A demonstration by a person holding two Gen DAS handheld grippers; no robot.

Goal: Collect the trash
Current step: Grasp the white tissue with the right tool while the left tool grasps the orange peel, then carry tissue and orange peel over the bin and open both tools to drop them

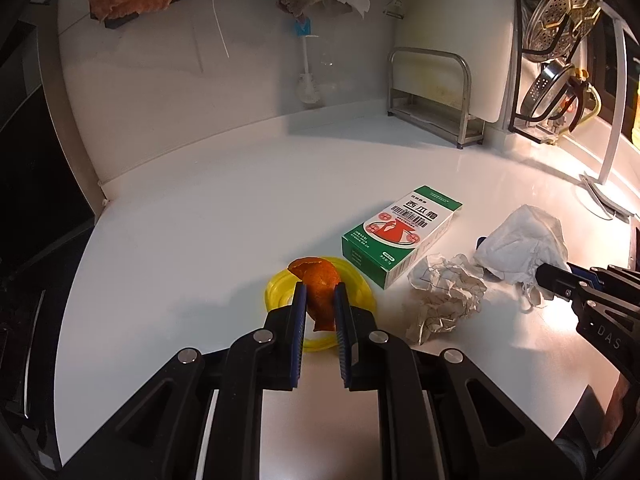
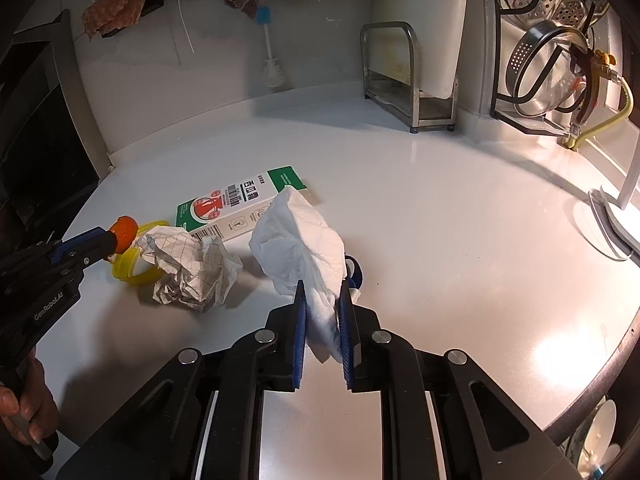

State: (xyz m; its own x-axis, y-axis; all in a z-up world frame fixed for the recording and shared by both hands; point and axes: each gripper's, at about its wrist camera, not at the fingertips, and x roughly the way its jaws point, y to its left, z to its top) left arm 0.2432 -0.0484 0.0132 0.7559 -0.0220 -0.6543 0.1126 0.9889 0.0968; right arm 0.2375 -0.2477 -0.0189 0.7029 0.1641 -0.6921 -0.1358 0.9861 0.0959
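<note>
My left gripper [image 1: 320, 294] is shut on a piece of orange peel [image 1: 318, 290], held just above a yellow plastic lid [image 1: 280, 292] on the white counter. My right gripper [image 2: 323, 294] is shut on a white crumpled tissue [image 2: 300, 240], lifted off the counter; the tissue also shows in the left wrist view [image 1: 520, 244]. A crumpled ball of squared paper [image 1: 444, 296] lies between the two grippers, also in the right wrist view [image 2: 188, 272]. A green and white carton [image 1: 400, 236] lies flat behind it. A small blue and white object [image 2: 354, 274] is partly hidden behind the tissue.
A steel rack [image 1: 432, 100] holding a white cutting board [image 1: 456, 32] stands at the back. A wire rack with a steamer [image 1: 560, 28] and strainer is at the back right. A white stand [image 1: 604, 196] sits at the right. Cloths and a bottle brush [image 1: 306, 64] hang on the wall.
</note>
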